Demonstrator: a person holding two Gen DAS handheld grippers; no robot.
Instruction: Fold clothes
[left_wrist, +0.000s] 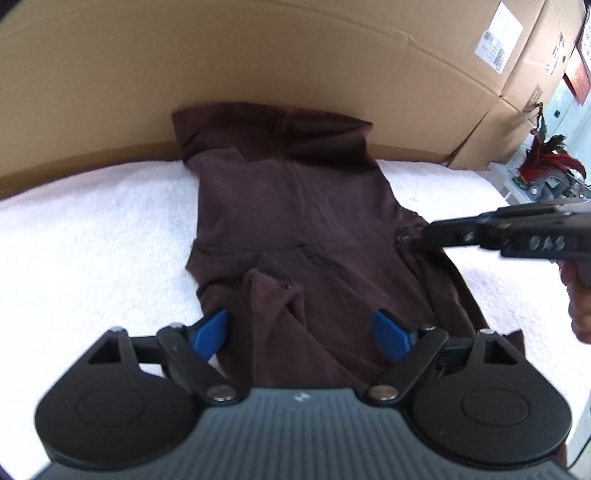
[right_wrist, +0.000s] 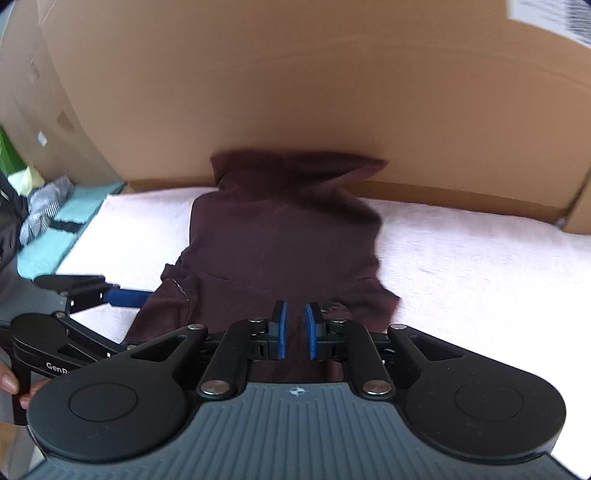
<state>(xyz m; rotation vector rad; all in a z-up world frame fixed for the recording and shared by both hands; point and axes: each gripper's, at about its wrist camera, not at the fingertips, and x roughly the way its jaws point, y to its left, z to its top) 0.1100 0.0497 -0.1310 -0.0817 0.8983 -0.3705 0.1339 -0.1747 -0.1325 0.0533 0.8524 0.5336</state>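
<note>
- The garment (left_wrist: 295, 206) lies on the towel (left_wrist: 92, 229) before me, its far end against the cardboard box (left_wrist: 258, 55) behind.
- My left gripper (left_wrist: 301, 332) straddles its near end.
- My right gripper (right_wrist: 295, 328) sits at its right edge.

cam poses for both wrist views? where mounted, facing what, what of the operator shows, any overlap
Left wrist: sits on the left gripper, looks down over the maroon garment toward the cardboard wall; right gripper and a hand at right.
Right wrist: sits on the right gripper, same heading; left gripper and fingertips at left.
Shared: garment, white towel, wall, each other's gripper.
</note>
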